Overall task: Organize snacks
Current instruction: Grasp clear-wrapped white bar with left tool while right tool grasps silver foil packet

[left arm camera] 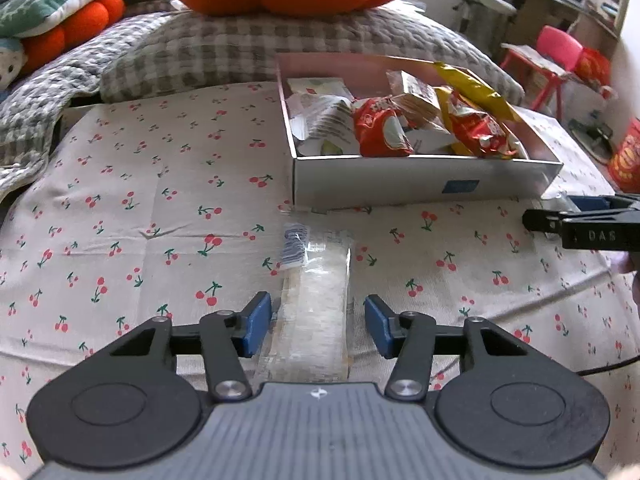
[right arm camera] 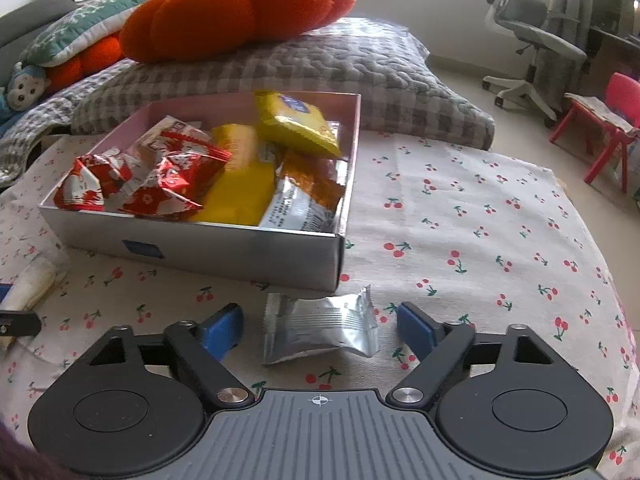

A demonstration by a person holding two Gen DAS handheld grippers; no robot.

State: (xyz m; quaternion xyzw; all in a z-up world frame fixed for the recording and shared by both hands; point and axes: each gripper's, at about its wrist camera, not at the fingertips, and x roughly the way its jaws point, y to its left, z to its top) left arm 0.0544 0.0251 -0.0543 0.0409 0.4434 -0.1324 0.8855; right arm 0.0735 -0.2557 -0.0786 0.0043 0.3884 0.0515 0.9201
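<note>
Presently, clear packet [left arm camera: 316, 312]: lain between left gripper [left arm camera: 318, 324] pads, neither pressing.
Silver packet [right arm camera: 320, 330]: flanked by right gripper [right arm camera: 320, 330] fingers, spread wide, untouched.
Pose: both angled down over cloth [left arm camera: 140, 208].

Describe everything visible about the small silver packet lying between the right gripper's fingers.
The silver packet is a small foil pouch, crinkled, with crimped seals at both ends and no print legible on the side shown. It lies flat on the cherry-print cloth, just in front of the snack box's near wall, apparently not touching it. The right gripper straddles it; both blue pads stand clear of its ends, so nothing grips it yet.
</note>
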